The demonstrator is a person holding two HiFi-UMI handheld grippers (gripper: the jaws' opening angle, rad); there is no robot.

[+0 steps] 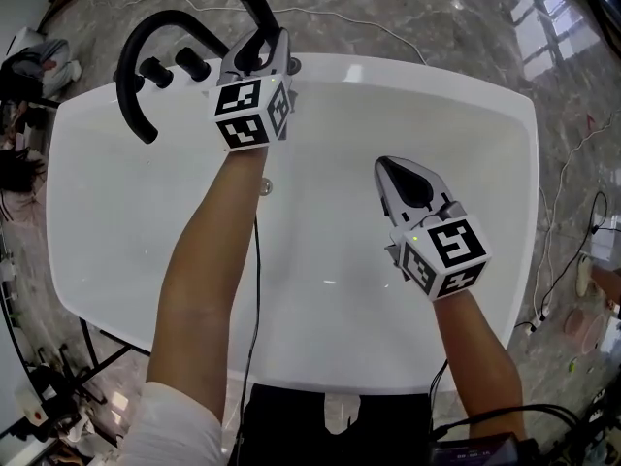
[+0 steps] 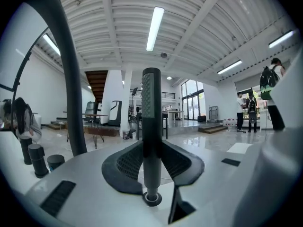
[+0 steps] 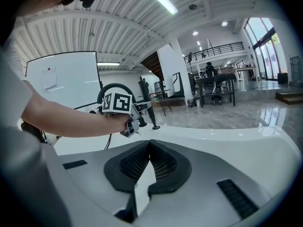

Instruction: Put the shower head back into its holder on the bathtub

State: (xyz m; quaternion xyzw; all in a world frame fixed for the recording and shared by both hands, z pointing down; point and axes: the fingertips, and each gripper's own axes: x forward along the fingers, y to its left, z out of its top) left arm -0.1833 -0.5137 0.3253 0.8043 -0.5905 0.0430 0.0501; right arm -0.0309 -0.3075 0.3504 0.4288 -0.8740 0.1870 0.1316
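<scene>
The black shower head (image 1: 254,6) stands upright at the far rim of the white bathtub (image 1: 485,105). My left gripper (image 1: 260,51) is shut on its handle. In the left gripper view the ribbed shower head (image 2: 151,108) runs straight up between the jaws of the left gripper (image 2: 151,148), and its lower end sits in the round holder (image 2: 151,198). My right gripper (image 1: 393,175) hovers over the tub's inside, shut and empty. The right gripper view shows the right gripper (image 3: 150,144) with its jaws closed, and beyond it the left gripper (image 3: 135,119) at the shower head (image 3: 152,116).
A black arched spout (image 1: 146,42) and two black knobs (image 1: 173,66) stand on the rim left of the holder. A round overflow fitting (image 1: 264,187) is on the tub's inner wall. A black cable (image 1: 255,289) hangs under my left arm. People stand far off (image 2: 251,110).
</scene>
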